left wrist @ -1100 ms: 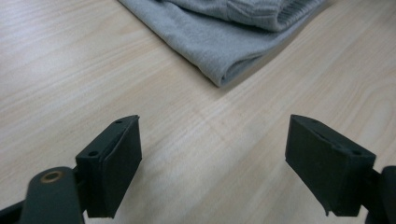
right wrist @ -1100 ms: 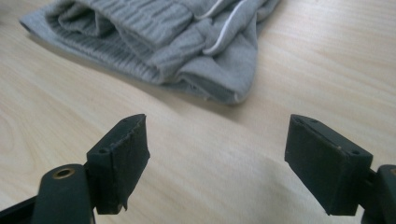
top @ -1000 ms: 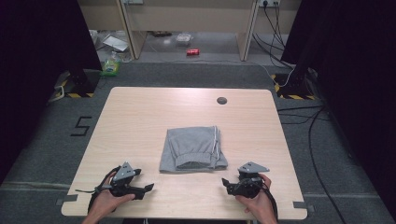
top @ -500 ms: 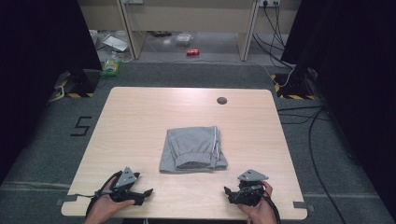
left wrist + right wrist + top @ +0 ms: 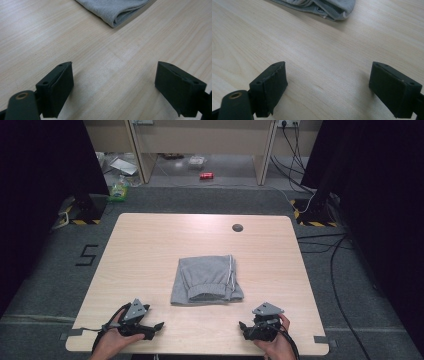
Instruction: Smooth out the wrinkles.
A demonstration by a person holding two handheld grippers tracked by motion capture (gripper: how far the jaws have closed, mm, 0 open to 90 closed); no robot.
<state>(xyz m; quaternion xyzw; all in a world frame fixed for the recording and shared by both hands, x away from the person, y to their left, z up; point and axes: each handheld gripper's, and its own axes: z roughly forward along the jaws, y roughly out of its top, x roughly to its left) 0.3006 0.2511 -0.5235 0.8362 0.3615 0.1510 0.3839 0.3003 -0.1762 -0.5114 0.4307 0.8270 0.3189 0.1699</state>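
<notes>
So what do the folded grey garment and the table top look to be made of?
The folded grey garment looks like soft knit jersey or fleece, matte: fine fuzzy texture, a gathered elastic band and rounded folds. The table top looks like pale wood-grain laminate, smooth with slight sheen; whether it is real wood can't be told.

Folded grey garment (image 5: pixel 207 280), seemingly sweatpants, flat at mid-table, waistband toward the person.

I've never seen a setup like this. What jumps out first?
A folded grey cotton garment lies alone at the middle of the pale wooden table. Near the table's front edge, a person's hands hold the black left gripper and black right gripper, both with jaws wide apart, gripping nothing.
</notes>
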